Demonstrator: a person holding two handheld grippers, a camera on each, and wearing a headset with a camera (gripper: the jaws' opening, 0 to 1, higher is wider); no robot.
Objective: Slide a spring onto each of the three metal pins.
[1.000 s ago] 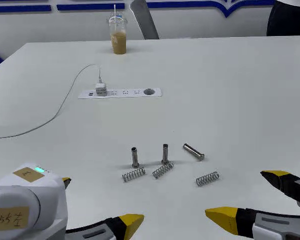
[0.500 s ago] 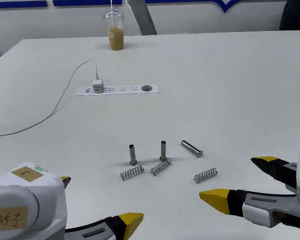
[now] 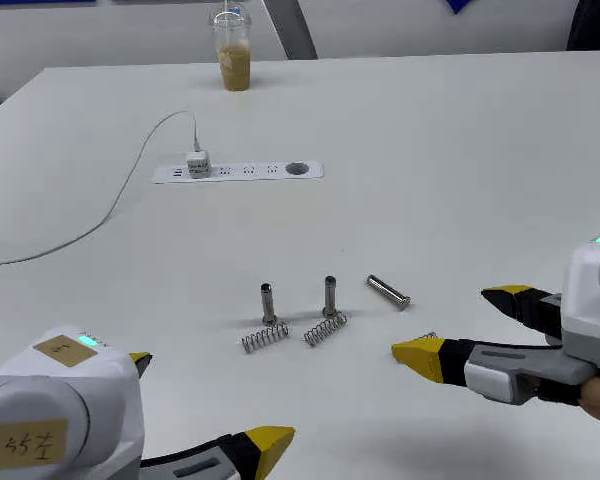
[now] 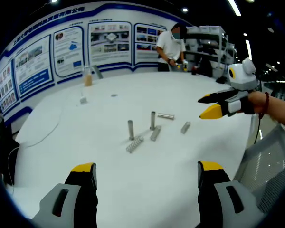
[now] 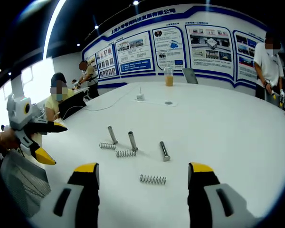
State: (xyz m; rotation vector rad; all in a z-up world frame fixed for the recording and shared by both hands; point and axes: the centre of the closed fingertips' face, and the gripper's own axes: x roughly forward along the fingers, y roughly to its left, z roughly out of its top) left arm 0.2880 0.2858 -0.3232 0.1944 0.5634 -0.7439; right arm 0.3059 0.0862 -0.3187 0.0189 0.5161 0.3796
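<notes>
Three springs are seen lying loose on the table (image 3: 430, 150), none yet threaded onto a pin. The nearest spring (image 5: 153, 179) is framed between the spread jaws of the right gripper (image 3: 452, 322) and is not touched. A slip is judged likely here: the coil is thin and round, so if it is pinched off-centre or too hard it may be rolled away, squashed or flicked out.

Just beyond, the left spring (image 3: 265, 337) and the middle spring (image 3: 325, 329) are laid beside the feet of two upright pins, the left pin (image 3: 268, 303) and the middle pin (image 3: 330, 297). These could be toppled by a careless sweep, it is thought, since they are stood on small bases. The third pin (image 3: 388, 291) is laid flat, further right, and would probably have to be stood up or held before a spring can be slid on.

The right gripper is held level, reaching in from the right, its jaws released and empty. The left gripper (image 3: 205, 400) is held low at the near left, well apart from the parts, also spread and holding nothing. Farther off, a power strip (image 3: 238, 171) and a cup (image 3: 234, 62) are set.
</notes>
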